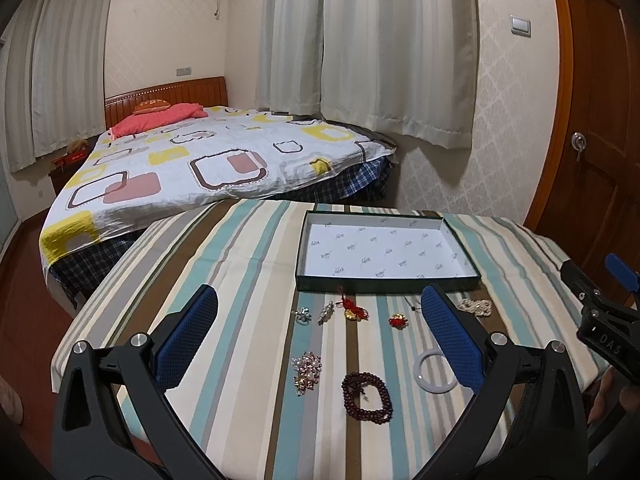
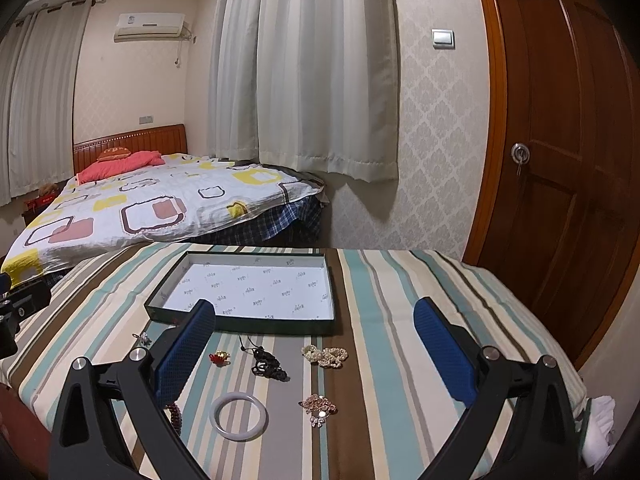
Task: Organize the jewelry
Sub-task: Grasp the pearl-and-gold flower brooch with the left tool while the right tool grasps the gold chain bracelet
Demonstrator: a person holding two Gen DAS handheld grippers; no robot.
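Observation:
A shallow dark-green box (image 1: 384, 282) (image 2: 240, 325) with a white printed lining lies empty on the striped tablecloth. In front of it lie several jewelry pieces: a dark red bead bracelet (image 1: 366, 396), a white bangle (image 1: 425, 360) (image 2: 239, 416), a pearl brooch (image 1: 307, 370), a red-and-gold charm (image 1: 354, 311), a small red charm (image 1: 398, 320) (image 2: 219, 357), silver pieces (image 1: 325, 313), a pearl strand (image 1: 476, 306) (image 2: 325, 355), a black cord (image 2: 268, 362) and a rose-gold piece (image 2: 318, 407). My left gripper (image 1: 319, 320) and right gripper (image 2: 314, 338) hover open above them, holding nothing.
The table with the striped cloth (image 1: 240, 264) stands at the foot of a bed (image 1: 208, 160). A wooden door (image 2: 568, 168) is at the right and curtains (image 2: 312, 72) hang behind. White cloth (image 2: 598, 428) lies beyond the table's right edge.

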